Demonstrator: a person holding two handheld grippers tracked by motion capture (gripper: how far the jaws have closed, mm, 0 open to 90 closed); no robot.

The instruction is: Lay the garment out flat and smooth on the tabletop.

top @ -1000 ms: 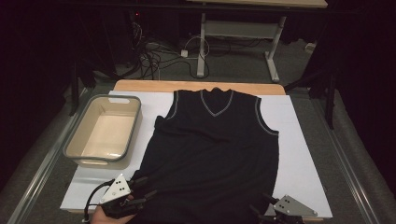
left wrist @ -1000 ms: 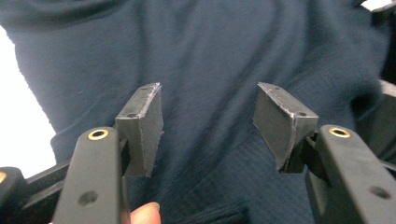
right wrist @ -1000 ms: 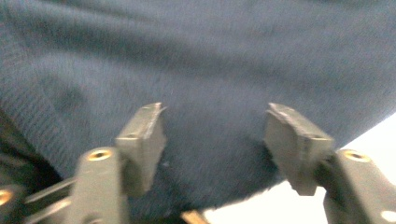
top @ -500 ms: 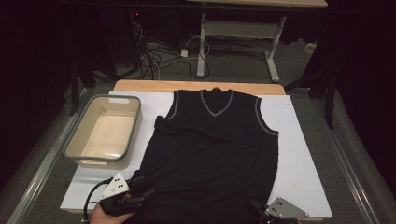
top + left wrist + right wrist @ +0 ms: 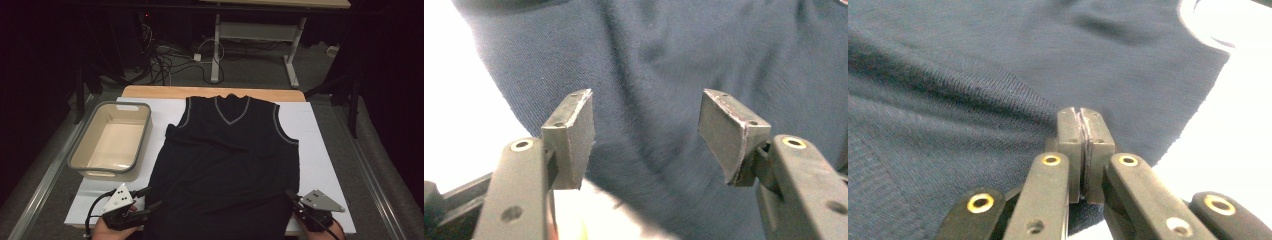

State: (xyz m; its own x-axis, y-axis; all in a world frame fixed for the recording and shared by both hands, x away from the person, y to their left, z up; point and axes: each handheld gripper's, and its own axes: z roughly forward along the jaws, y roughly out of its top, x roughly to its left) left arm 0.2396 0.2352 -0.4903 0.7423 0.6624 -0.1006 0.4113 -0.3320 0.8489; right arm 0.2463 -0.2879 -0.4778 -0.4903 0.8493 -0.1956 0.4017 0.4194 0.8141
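A dark sleeveless V-neck vest point(image 5: 225, 160) lies flat, neck away from me, on a white board point(image 5: 325, 130). My left gripper point(image 5: 152, 197) is at the vest's near left hem corner. In the left gripper view it point(image 5: 646, 130) stands open, its pads apart with the dark knit point(image 5: 664, 50) between and beyond them, not pressed. My right gripper point(image 5: 291, 196) is at the near right hem corner. In the right gripper view its jaws point(image 5: 1081, 120) are shut, pinching the edge of the vest point(image 5: 973, 60) beside the white board point(image 5: 1248, 125).
A grey-rimmed, cream plastic bin point(image 5: 75, 155) stands on the board's left, close to the vest's left side. The board rests on a wooden table point(image 5: 150, 91). Behind it the floor holds cables and a desk frame point(image 5: 217, 50). Bare white board shows right of the vest.
The right gripper has shifted a little rightward and away from me at the near right hem corner. The left gripper stays at the near left corner.
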